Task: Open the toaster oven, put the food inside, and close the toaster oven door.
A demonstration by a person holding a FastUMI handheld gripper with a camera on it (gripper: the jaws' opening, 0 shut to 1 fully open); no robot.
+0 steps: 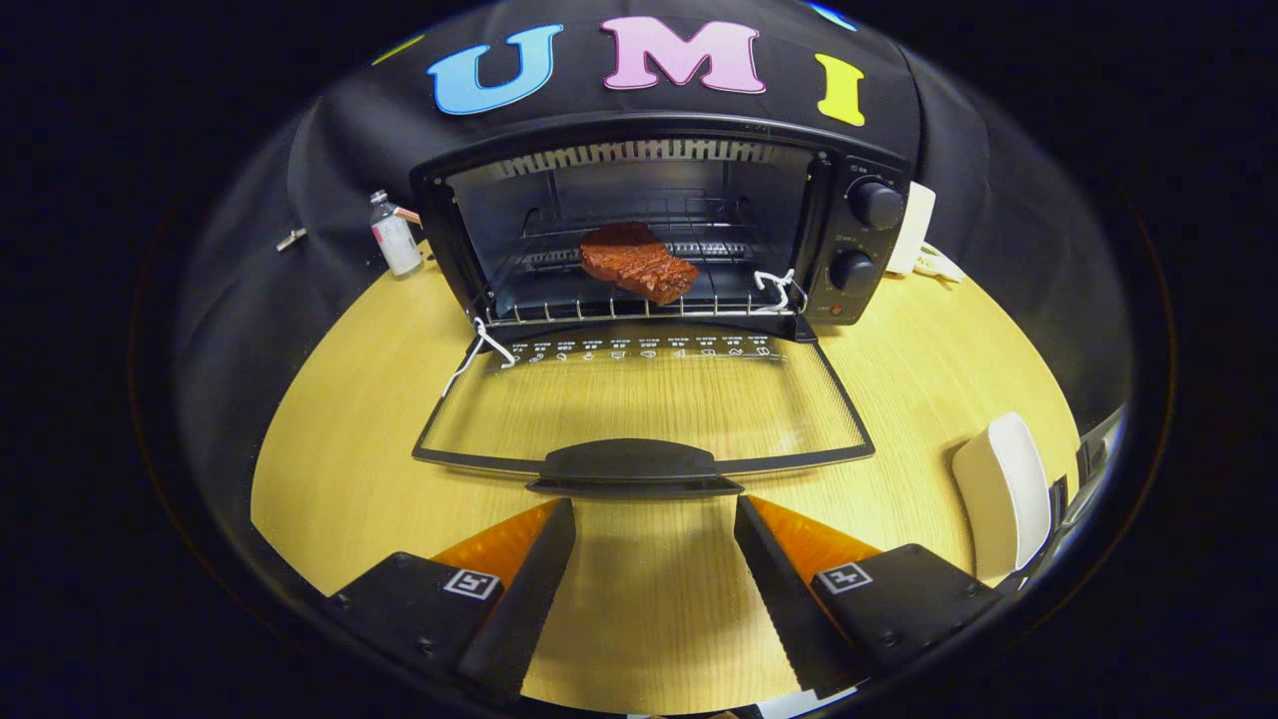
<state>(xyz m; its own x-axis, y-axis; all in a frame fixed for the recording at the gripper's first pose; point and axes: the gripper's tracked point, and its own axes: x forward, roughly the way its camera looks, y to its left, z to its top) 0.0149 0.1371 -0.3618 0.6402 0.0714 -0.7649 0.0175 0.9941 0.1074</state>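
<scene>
The gripper (654,519) sits low over the wooden table (339,439), pointed straight at the toaster oven (659,215), with its two black fingers (529,579) spread wide and nothing between them; the claw is released. The fingertips lie just short of the door handle (631,464), not touching it, with bare tabletop showing in the gap.

The toaster oven stands at the far side of the table against the black cloth wall. Its glass door (644,404) is folded fully down, lying flat toward the gripper, the black handle on its near edge. Inside, the food, a reddish-brown steak-like piece (637,262) with grill ridges, rests on the wire rack (619,305), a little right of the middle. Two round knobs (875,203) sit one above the other on the oven's right panel.

A small clear bottle (394,235) stands just left of the oven. A white object (1001,494) lies near the table's right edge.
</scene>
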